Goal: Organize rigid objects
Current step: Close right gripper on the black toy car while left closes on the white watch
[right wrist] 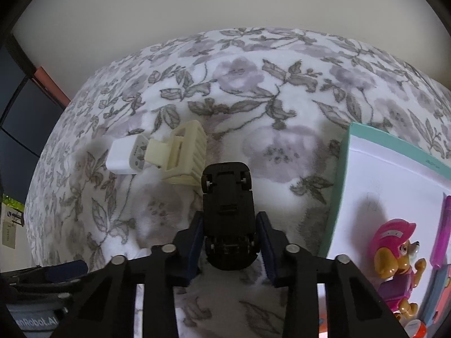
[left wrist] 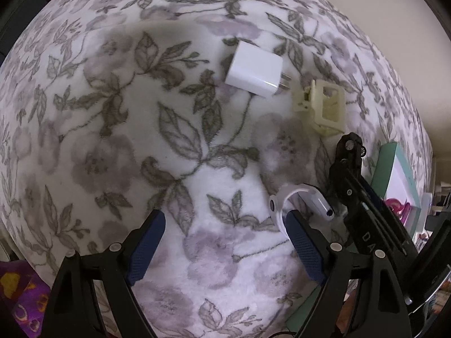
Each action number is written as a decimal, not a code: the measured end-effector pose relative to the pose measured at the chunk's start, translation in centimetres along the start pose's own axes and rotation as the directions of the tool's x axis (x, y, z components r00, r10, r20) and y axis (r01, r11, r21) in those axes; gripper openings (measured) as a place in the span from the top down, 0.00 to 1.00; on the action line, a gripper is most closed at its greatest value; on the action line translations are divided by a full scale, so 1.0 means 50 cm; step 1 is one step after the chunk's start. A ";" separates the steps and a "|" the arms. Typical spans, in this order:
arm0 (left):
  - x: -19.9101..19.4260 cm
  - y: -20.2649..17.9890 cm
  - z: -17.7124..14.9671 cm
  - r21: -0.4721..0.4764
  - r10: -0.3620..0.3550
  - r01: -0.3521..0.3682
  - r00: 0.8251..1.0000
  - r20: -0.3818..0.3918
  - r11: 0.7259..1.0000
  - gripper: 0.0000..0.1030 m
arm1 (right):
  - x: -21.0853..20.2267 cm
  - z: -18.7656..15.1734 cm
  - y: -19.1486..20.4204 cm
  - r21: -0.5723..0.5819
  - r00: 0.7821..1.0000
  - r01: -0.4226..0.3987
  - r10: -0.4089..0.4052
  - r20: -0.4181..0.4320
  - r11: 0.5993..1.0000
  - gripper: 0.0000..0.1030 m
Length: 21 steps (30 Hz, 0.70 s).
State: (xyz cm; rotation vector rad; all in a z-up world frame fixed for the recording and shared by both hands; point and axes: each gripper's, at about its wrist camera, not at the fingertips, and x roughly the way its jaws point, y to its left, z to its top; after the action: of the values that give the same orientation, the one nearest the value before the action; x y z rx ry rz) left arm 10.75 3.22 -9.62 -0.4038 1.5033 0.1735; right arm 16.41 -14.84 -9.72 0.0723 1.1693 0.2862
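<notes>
Toy car (right wrist: 227, 217), matte black plastic and turned belly-up with small pale wheels showing, sits clamped between my right tool's (right wrist: 231, 243) blue ribbed pads above the floral blanket (right wrist: 253, 107). Beyond its nose I see a cream slatted hair claw (right wrist: 183, 155) touching a glossy white charger block (right wrist: 124, 159). To the right lies a teal-edged white box (right wrist: 336, 197) holding a pink pup figure (right wrist: 397, 250). My left tool (left wrist: 225, 242) hangs spread wide with nothing between its pads, a white ring-shaped clip (left wrist: 284, 205) just beside its right pad.

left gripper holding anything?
No: the left gripper is open over the blanket, nothing between its pads; the white ring lies beside one pad.
</notes>
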 end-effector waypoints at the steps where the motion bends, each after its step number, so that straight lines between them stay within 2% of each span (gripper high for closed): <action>1: 0.001 -0.002 0.001 0.000 -0.004 0.004 1.000 -0.003 1.000 0.15 | -0.002 0.000 -0.003 0.003 1.000 -0.002 0.002 0.001 1.000 0.65; 5: 0.019 -0.020 -0.007 0.007 -0.005 0.005 1.000 -0.011 1.000 0.16 | -0.007 0.001 -0.015 0.020 1.000 -0.009 0.009 0.000 1.000 0.65; 9: 0.053 -0.056 -0.015 0.025 0.003 -0.003 1.000 -0.009 1.000 0.29 | -0.009 0.001 -0.019 0.027 1.000 -0.015 0.015 -0.001 1.000 0.65; 11: 0.058 -0.072 -0.017 0.043 0.030 -0.031 1.000 0.007 0.999 0.34 | -0.008 0.001 -0.019 0.025 1.000 -0.015 0.015 -0.002 1.000 0.65; 15: 0.069 -0.102 -0.020 0.074 0.082 -0.084 0.996 0.035 0.994 0.37 | -0.008 0.001 -0.019 0.020 1.000 -0.014 0.014 -0.007 1.000 0.65; 19: 0.087 -0.151 -0.025 0.143 0.172 -0.182 0.982 0.079 0.973 0.38 | -0.008 0.000 -0.019 0.023 1.000 -0.018 0.018 -0.006 1.000 0.65; 21: 0.088 -0.169 -0.030 0.161 0.178 -0.191 0.980 0.093 0.968 0.47 | -0.009 0.000 -0.022 0.032 1.000 -0.029 0.029 -0.006 0.999 0.65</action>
State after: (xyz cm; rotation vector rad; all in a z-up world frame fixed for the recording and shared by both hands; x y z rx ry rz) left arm 12.69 -5.72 -12.71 -0.1184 1.4649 0.2044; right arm 16.46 -16.01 -9.51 0.1161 1.1805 0.2938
